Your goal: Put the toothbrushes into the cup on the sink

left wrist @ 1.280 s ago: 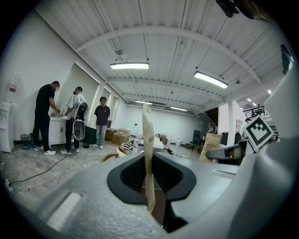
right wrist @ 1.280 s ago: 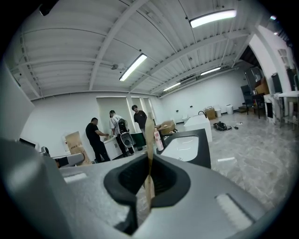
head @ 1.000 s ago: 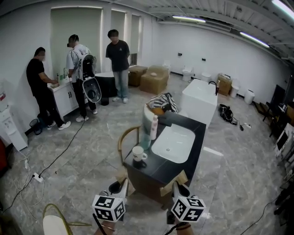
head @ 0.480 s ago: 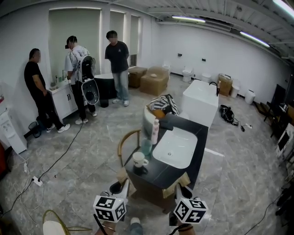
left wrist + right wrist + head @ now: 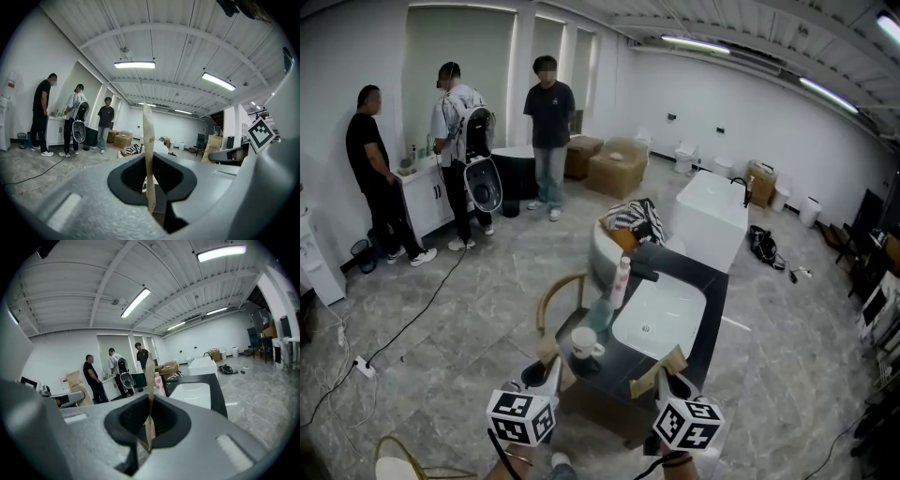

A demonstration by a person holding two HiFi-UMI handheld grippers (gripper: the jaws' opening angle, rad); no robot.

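Note:
A white cup stands on the near left corner of the black sink counter, beside the white basin. My left gripper is shut on a flat brown paper pack that stands upright between its jaws. A similar brown pack is gripped in my right gripper, also upright. Both grippers hang short of the counter's near edge, level with each other. What is inside the packs is hidden.
A pale bottle with a pink cap, a teal tumbler and a black faucet share the counter. A wooden chair stands left of it and a white tub behind. Three people stand at the back left.
Both grippers and the view have drawn closer to the sink counter, packs still gripped. The person in black at the far left has stepped aside.

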